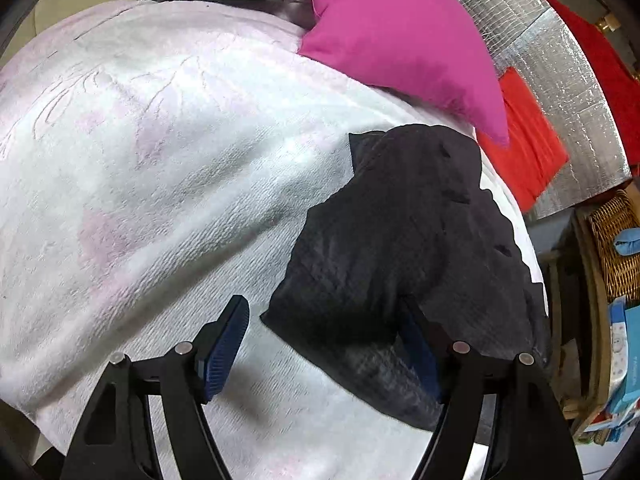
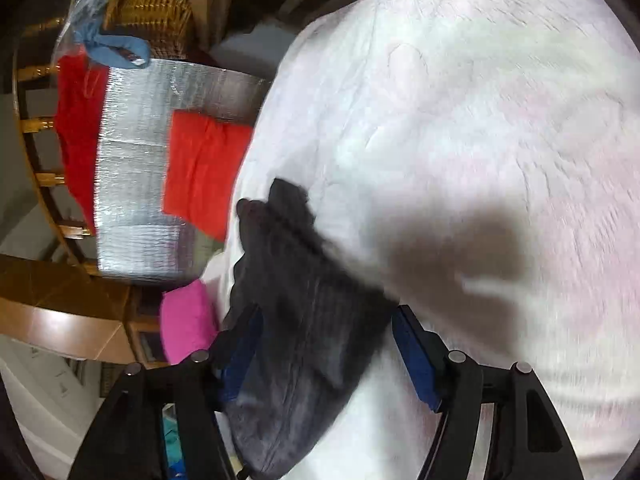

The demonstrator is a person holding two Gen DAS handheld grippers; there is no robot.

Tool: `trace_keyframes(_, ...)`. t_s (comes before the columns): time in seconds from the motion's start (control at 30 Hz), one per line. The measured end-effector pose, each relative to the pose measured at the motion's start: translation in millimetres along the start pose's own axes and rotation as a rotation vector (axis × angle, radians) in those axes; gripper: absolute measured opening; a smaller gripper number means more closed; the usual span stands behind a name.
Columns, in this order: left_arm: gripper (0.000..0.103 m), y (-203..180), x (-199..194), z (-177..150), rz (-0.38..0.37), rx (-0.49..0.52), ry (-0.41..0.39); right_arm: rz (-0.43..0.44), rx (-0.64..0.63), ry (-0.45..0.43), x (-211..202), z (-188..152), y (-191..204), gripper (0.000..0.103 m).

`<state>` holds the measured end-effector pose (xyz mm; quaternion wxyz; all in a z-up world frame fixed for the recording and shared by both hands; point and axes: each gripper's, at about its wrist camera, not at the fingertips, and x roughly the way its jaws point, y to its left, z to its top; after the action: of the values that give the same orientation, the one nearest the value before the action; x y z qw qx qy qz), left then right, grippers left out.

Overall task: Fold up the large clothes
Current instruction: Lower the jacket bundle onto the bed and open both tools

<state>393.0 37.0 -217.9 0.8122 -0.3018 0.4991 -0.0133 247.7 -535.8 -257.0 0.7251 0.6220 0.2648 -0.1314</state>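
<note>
In the left wrist view, a pale pink-white blanket [image 1: 168, 152] with an embossed pattern covers the surface and fills the left and middle of the picture. The left tongs [image 1: 320, 344] stand apart above it: the left pad [image 1: 224, 344] hangs over bare blanket, and the right pad is half hidden under the edge of the dark grey garment [image 1: 404, 248], which lies crumpled on the blanket toward the right; nothing is clamped. Beyond the garment lies a magenta cushion [image 1: 404, 36], then a red cloth [image 1: 524, 144] on a silver foil sheet [image 1: 560, 72], and at the far right a wicker basket [image 1: 616, 240].

In the right wrist view, blurred, the foil sheet [image 2: 136, 184] and red cloth [image 2: 204, 172] sit at the left with the basket [image 2: 152, 8] above them. The right tongs [image 2: 324, 352] are spread, with the dark grey garment [image 2: 296, 320] lying loose between the 2 pads, draped over the left one, the right pad [image 2: 416, 356] clear of it. The blanket [image 2: 480, 120] fills the right
</note>
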Motion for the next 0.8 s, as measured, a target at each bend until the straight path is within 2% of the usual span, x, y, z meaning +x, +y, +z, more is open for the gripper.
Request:
trace_keyframes(0.1,0.075,2,4,-2,-0.014,-0.017,-0.006,-0.029,0.016,0.029,22,4,-1,0.069)
trace_keyframes(0.13,0.071,2,5,-2,-0.026,-0.021,-0.01,-0.014,0.017,0.036,26,5,0,0.056)
trace_keyframes(0.17,0.061,2,4,-3,-0.032,-0.019,-0.019,-0.014,-0.014,0.027,25,4,5,0.05)
trace_keyframes(0.2,0.05,-2,3,0,-0.033,-0.005,-0.039,-0.026,-0.058,0.004,21,3,11,0.04)
trace_keyframes(0.23,0.048,-7,-3,0,-0.032,0.021,-0.068,-0.041,-0.124,-0.029,16,1,23,0.033)
trace_keyframes(0.33,0.044,-23,-11,2,-0.021,0.085,-0.141,-0.081,-0.338,-0.167,-3,-14,58,0.026)
trace_keyframes(0.37,0.044,-27,-11,1,-0.004,0.109,-0.155,-0.105,-0.363,-0.188,-4,-15,60,0.026)
trace_keyframes(0.4,0.046,-28,-8,2,0.011,0.115,-0.149,-0.149,-0.35,-0.173,2,-12,56,0.026)
trace_keyframes(0.47,0.051,-23,6,2,0.052,0.103,-0.091,-0.212,-0.255,-0.086,17,-2,31,0.026)
trace_keyframes(0.53,0.055,-18,6,4,0.056,0.094,-0.088,-0.165,-0.173,-0.041,18,5,17,0.026)
trace_keyframes(0.6,0.055,-24,2,4,0.088,0.137,-0.113,-0.126,-0.181,-0.053,6,6,22,0.03)
trace_keyframes(0.67,0.056,-33,-6,-1,0.148,0.2,-0.169,-0.127,-0.186,-0.072,-2,6,26,0.046)
trace_keyframes(0.7,0.058,-42,-5,-3,0.168,0.224,-0.19,-0.132,-0.177,-0.089,-8,6,27,0.063)
trace_keyframes(0.73,0.058,-47,-9,-7,0.197,0.263,-0.221,-0.133,-0.167,-0.109,-13,2,28,0.066)
trace_keyframes(0.8,0.061,-56,-16,-13,0.222,0.318,-0.262,-0.117,-0.165,-0.175,-32,-1,31,0.066)
